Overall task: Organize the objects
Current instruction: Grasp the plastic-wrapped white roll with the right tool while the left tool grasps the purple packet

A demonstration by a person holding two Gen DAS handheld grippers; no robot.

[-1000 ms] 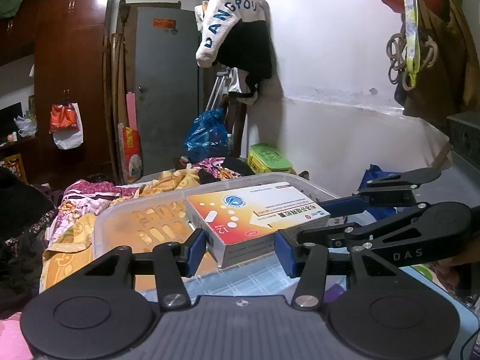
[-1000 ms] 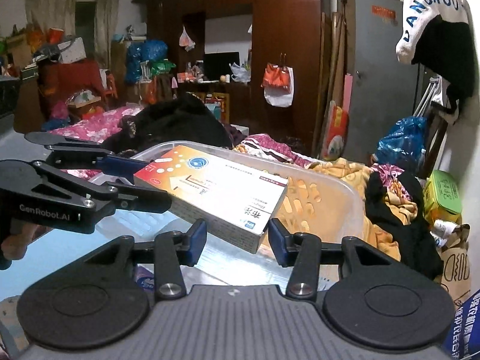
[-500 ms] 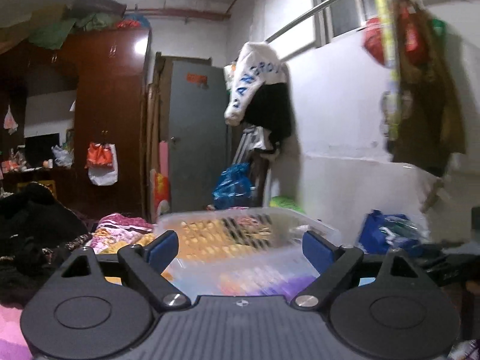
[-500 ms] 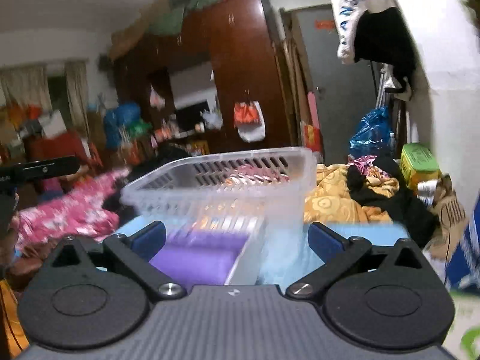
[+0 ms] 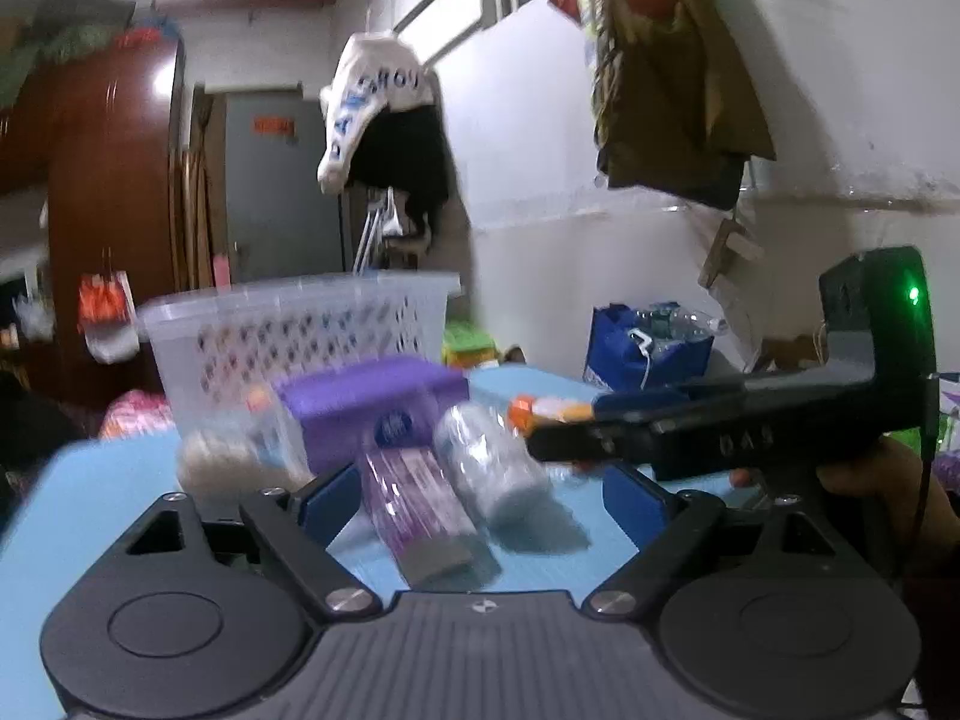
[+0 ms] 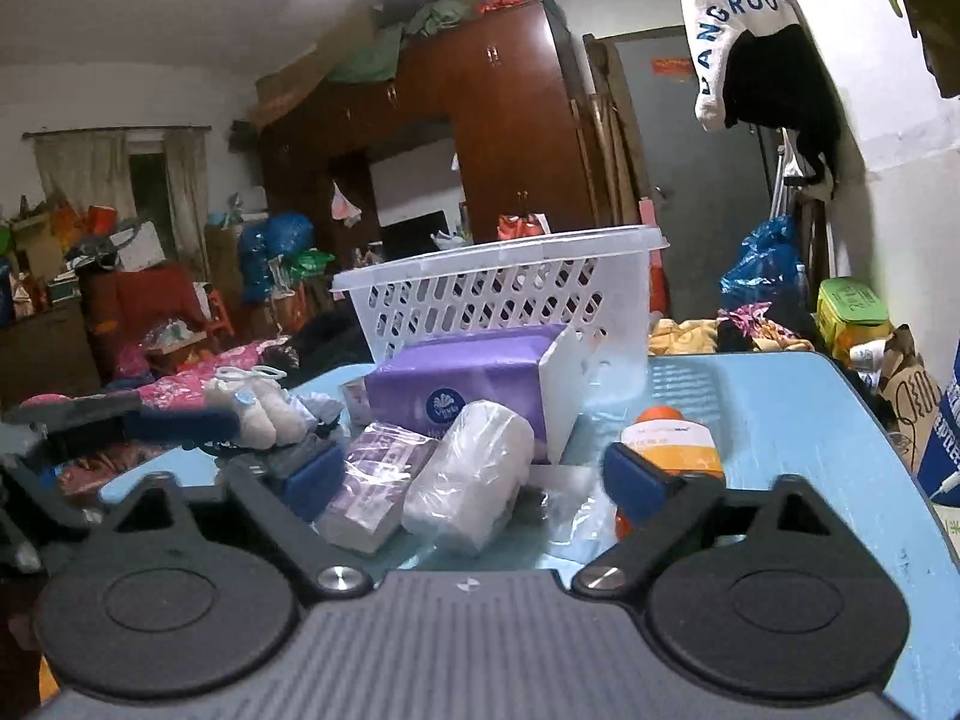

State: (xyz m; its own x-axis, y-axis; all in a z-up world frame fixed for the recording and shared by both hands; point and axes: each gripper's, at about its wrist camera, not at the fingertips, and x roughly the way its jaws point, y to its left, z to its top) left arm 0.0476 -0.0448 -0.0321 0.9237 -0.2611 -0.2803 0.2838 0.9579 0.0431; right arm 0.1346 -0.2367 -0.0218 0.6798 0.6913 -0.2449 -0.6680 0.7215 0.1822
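A clear slotted plastic basket (image 6: 510,294) stands at the far side of the light blue table (image 6: 798,420); it also shows in the left wrist view (image 5: 300,324). In front of it lie a purple tissue pack (image 6: 468,390), a small purple packet (image 6: 378,474), a clear-wrapped white roll (image 6: 468,474), an orange-capped bottle (image 6: 672,444) and a pale bundle (image 6: 264,408). My right gripper (image 6: 474,480) is open and empty, low over the packet and roll. My left gripper (image 5: 480,492) is open and empty over the same packet (image 5: 414,498) and roll (image 5: 492,462).
The right gripper's body (image 5: 750,420) reaches in from the right in the left wrist view. The left gripper's arm (image 6: 120,426) shows at the left in the right wrist view. Clothes, bags and a wardrobe (image 6: 510,138) crowd the room beyond the table edges.
Both grippers let go of the white and orange medicine box, opened wide and pulled back and down. The box is out of sight; the items on the table came into view.
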